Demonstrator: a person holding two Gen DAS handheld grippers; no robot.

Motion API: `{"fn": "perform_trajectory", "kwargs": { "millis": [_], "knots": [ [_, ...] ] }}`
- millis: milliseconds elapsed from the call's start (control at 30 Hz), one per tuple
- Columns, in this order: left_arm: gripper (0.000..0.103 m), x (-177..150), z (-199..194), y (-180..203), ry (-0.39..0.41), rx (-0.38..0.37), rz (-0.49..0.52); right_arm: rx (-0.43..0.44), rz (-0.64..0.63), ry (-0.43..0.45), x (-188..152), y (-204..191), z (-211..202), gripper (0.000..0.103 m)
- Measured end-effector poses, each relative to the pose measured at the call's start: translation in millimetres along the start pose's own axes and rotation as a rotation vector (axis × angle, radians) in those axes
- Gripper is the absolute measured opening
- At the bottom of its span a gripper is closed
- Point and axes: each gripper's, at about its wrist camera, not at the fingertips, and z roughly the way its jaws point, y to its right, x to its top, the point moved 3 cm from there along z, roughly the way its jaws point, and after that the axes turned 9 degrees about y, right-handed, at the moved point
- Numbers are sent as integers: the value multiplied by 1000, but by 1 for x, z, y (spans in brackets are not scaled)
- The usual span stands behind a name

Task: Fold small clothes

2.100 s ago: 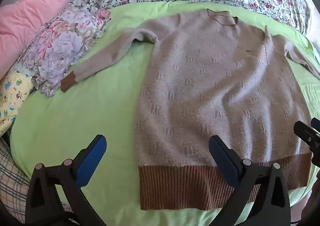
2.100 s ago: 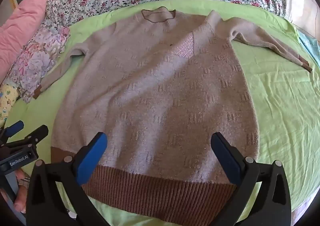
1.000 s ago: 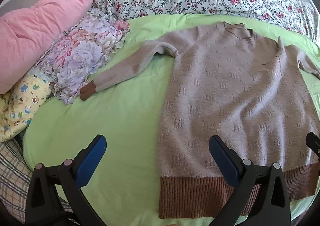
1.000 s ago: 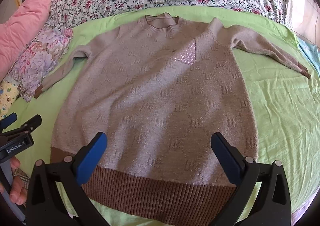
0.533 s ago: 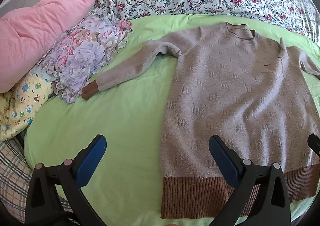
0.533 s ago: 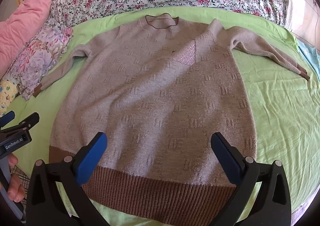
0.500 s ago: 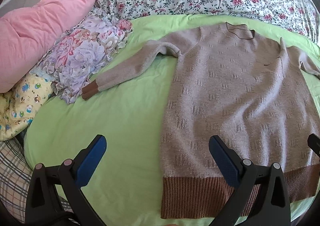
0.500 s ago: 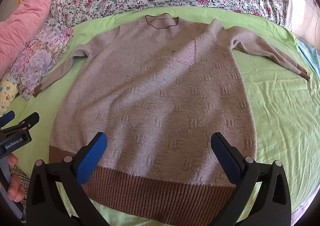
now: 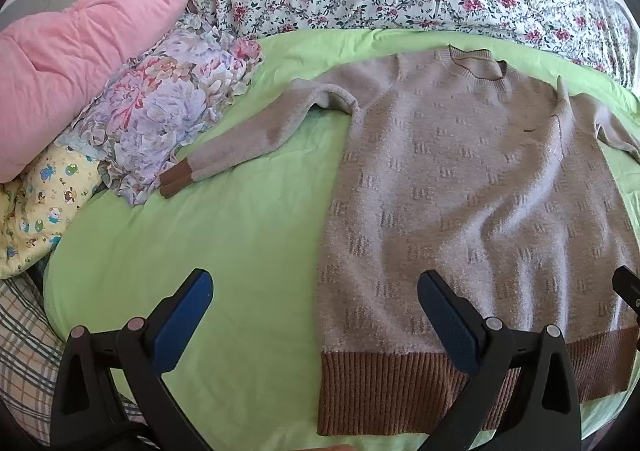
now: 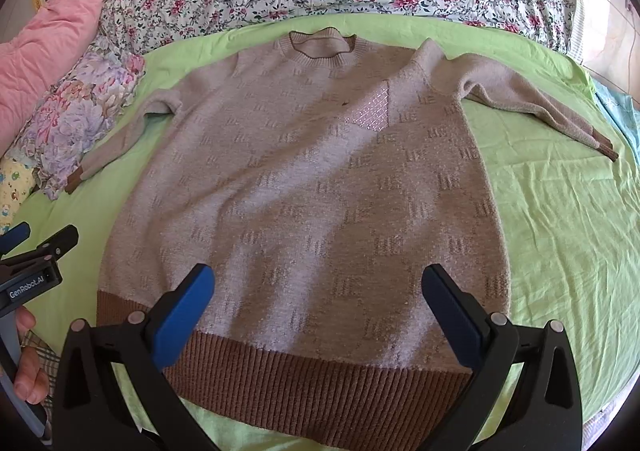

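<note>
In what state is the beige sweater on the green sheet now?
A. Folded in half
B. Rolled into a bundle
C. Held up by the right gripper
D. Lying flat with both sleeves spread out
D: the sweater lies flat on the green sheet, sleeves spread to each side; the right gripper is open and holds nothing.

free: green sheet [image 9: 224, 235] left of sweater [image 9: 460, 187] | blocked: floral cushion [image 9: 160, 119], pink quilt [image 9: 80, 51] far-left
</note>
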Motion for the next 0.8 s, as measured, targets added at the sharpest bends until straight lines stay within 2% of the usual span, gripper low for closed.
{"fn": "perform_trajectory", "kwargs": {
  "millis": [800],
  "knots": [
    [102,1,2,2,-13,-36,-9,-10,-7,5,3,5,-2,103]
  ]
}}
